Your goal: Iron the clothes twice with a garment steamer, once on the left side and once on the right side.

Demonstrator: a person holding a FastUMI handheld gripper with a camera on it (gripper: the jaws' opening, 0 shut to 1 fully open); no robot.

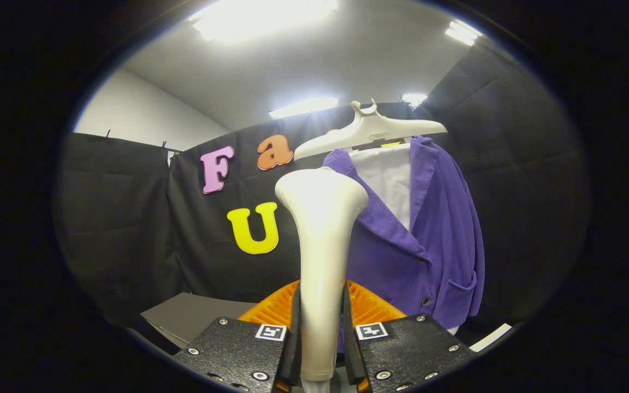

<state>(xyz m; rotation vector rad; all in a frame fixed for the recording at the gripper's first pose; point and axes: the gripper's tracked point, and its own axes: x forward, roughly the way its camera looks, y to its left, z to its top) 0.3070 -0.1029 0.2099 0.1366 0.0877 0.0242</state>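
My gripper has its fingers pinched on the garment steamer, one finger against each side of the cream handle, low down near its base. The steamer stands upright between the fingers and rises well above them, its neck narrowing and then flaring into a broad rounded head. I see the smooth back of that head; the face of it points away from me, toward the clothes.

Beyond the steamer, a purple corduroy jacket hangs on a pale hanger. The jacket is open at the collar, with a white shirt panel showing between the lapels. Two dark buttons sit down the front, and a patch pocket is on the lower part, off to the far side from the steamer. The steamer head overlaps the jacket's near lapel and shoulder from where I look; I cannot tell whether it touches the cloth or hangs just short of it.

Just ahead of the fingers, behind the handle, an orange ribbed thing spreads to both sides; I cannot make out what it is. Lower and off to the side away from the jacket lies a grey flat surface, possibly a bench top. Bright ceiling lights glare overhead.
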